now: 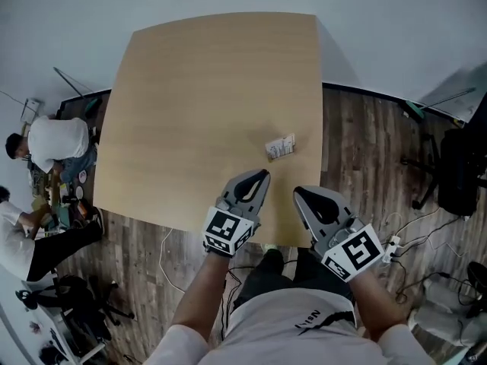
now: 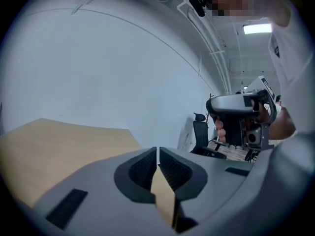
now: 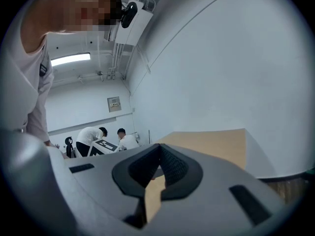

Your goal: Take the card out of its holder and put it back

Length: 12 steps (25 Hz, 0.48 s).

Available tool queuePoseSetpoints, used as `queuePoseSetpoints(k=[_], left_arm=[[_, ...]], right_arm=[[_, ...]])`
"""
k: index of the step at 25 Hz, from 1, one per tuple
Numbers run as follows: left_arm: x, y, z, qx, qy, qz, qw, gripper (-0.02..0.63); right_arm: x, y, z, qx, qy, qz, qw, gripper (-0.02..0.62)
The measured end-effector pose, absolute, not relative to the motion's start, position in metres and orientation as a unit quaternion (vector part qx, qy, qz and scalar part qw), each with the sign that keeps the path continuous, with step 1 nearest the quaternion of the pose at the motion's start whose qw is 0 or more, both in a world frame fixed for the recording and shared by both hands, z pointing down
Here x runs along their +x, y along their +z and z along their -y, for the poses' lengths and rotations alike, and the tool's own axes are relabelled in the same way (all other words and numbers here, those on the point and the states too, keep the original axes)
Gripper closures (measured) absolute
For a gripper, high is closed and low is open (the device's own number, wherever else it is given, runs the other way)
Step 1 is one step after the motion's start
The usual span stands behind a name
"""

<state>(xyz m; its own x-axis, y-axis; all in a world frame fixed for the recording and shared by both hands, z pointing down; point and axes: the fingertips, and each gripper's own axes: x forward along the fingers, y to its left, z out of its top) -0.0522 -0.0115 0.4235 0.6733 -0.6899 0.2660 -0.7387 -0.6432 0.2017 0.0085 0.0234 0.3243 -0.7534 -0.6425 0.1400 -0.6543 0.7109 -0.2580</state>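
Closest to us are our own white shirt (image 1: 281, 322) and two bare forearms, each ending in a gripper held over the near edge of the table (image 1: 198, 97). That square, light-wood table is the biggest thing before us, and nearly all of its top is bare. Round it runs a dark plank floor (image 1: 365, 143), and a pale wall stands beyond the far side. A black office chair (image 1: 459, 169) stands well off to our right. At our far left, two people in white tops (image 1: 53, 143) bend over a cluttered spot on the floor, well apart from the table.

We hold the left gripper (image 1: 263, 174) with its tip pointing across the tabletop. In the left gripper view its two ribbed jaws meet at the tips, with only a hairline slit between them and nothing caught there. The right gripper (image 1: 298, 192) sits just beside it, a small gap apart and angled the same way. In the right gripper view its jaws are likewise pressed together and empty.

A white power strip (image 1: 393, 243) with cables lies on the floor by our right arm.

The card holder (image 1: 280, 147) lies flat on the table's right half, ahead of both gripper tips and touching neither. It is too small for us to tell the card from the holder.
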Motion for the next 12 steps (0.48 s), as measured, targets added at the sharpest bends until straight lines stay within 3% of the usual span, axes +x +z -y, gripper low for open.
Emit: queuePoseSetpoints(k=[7,12], left_arm=[[-0.061,0.489,0.051,0.893,0.108,0.402,0.173,0.589],[-0.067,0.522,0.07,0.898,0.126,0.381,0.183,0.512]], right_arm=[[0.002,0.367,0.016,0.335,0.172,0.926,0.037,0.583],[0.006,0.39,0.025,0.339,0.197,0.919,0.049,0.583]])
